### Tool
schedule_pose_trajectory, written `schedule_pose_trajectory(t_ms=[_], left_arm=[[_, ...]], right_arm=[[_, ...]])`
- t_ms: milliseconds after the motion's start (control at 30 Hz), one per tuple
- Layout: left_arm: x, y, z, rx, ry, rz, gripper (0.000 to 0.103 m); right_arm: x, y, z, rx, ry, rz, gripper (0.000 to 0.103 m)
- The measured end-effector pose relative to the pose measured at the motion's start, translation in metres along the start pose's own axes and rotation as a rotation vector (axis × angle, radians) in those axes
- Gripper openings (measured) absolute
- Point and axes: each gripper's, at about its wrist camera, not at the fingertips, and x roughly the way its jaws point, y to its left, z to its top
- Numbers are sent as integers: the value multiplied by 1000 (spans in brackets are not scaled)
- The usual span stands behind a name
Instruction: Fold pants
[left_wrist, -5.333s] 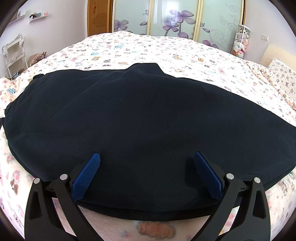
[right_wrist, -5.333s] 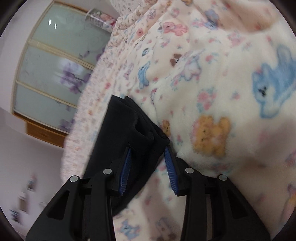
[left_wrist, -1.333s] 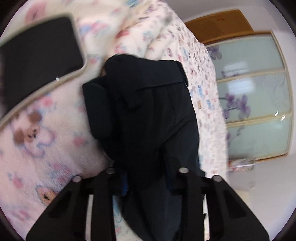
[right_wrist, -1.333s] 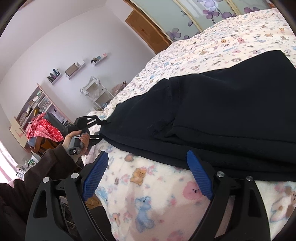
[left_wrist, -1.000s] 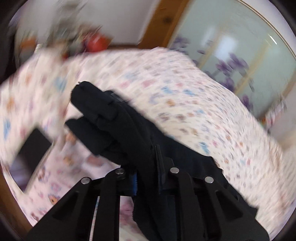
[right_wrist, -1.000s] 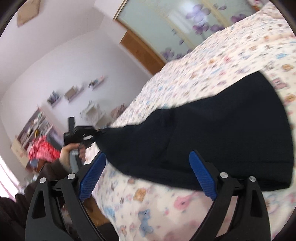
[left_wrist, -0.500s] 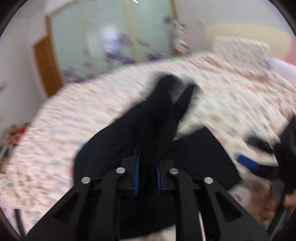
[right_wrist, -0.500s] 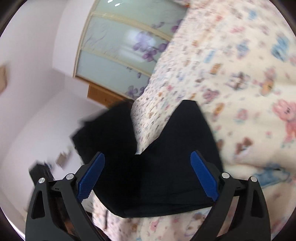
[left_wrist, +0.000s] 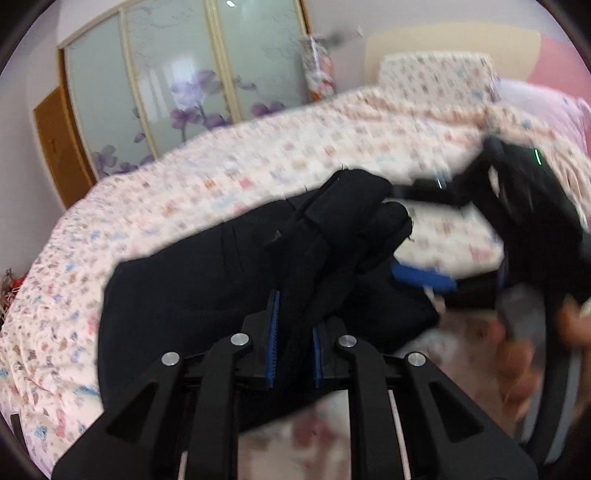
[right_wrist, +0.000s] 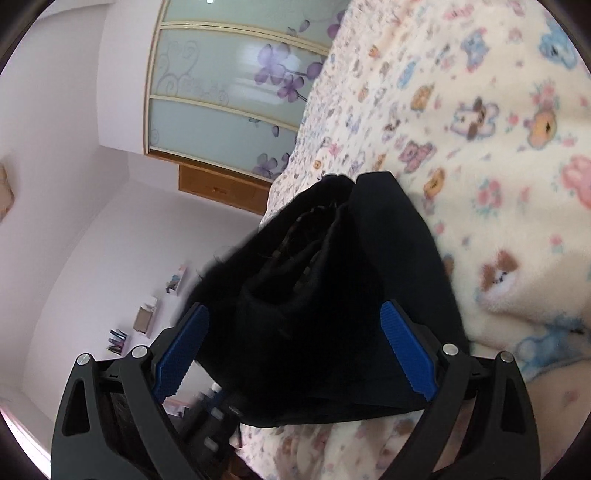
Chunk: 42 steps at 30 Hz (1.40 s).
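The black pants (left_wrist: 207, 269) lie on the bed, and one end is lifted into a bunch (left_wrist: 351, 221). My left gripper (left_wrist: 293, 332) is shut on that bunch, with the fabric pinched between its blue pads. In the left wrist view my right gripper (left_wrist: 397, 230) stands just right of the bunch, held by a hand (left_wrist: 517, 354). The right wrist view shows my right gripper (right_wrist: 295, 332) open, its blue pads wide apart. The raised fold of the pants (right_wrist: 317, 280) sits between and beyond them, and the pads do not press on it.
A blanket printed with bears (right_wrist: 480, 166) covers the bed. Sliding wardrobe doors with purple flowers (left_wrist: 177, 92) and a wooden door (left_wrist: 55, 144) stand behind it. Pillows (left_wrist: 436, 74) lie at the headboard. Wall shelves (right_wrist: 144, 317) hang on the left.
My left gripper has carried the gripped end of the pants across over the rest of them, towards the right gripper. The right gripper has rolled and stayed open.
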Motion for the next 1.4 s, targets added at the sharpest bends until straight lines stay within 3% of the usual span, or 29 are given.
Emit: schedule_pose_trajectory(t_ms=[100,167,267,333,400,433,500,600,700,767,833,1067,1167,1267,1367,1400], left_arm=[[21,-3,-22,-11,73,-29,15],[20,-5,-29,-8,44,-22,18],[12,0,-32,-52,24,-46,35],[1,2,-37,-99,-9,-87,78],[-19,5,-43,-135,-96,-69,95],[-33,8,-47,-146,-163,-44,97],[-48,14,-50,-173,-238,-2,101],[-61,22,-57,-208,-324,150,101],[-56,34,-60,-236,-333,316,101],[-53,40,-64,-263,-328,349,101],[-47,53,-66,-320,-299,329,101],[-42,76,-75,-444,-268,284,101],[-39,82,-76,-478,-247,268,101],[-29,86,-78,-499,-203,248,101],[-17,88,-78,-503,-133,244,101],[-13,88,-78,-499,-108,247,101]], right_arm=[[1,-4,2,17,11,0,96],[4,-4,3,11,23,-21,96],[9,-1,2,-26,38,-71,96],[14,4,1,-66,49,-103,96],[19,8,0,-97,58,-121,96],[22,10,-1,-113,64,-128,94],[27,17,-5,-169,77,-164,88],[40,21,-8,-261,86,-258,75],[47,18,-9,-285,84,-301,63],[45,16,-10,-300,71,-306,47],[40,18,-10,-298,55,-268,31],[22,48,-8,-376,1,-231,25],[-2,60,-1,-392,-71,-210,24],[-9,58,1,-420,-92,-261,23],[0,37,-6,-429,-35,-383,23],[0,30,-7,-411,-34,-388,24]])
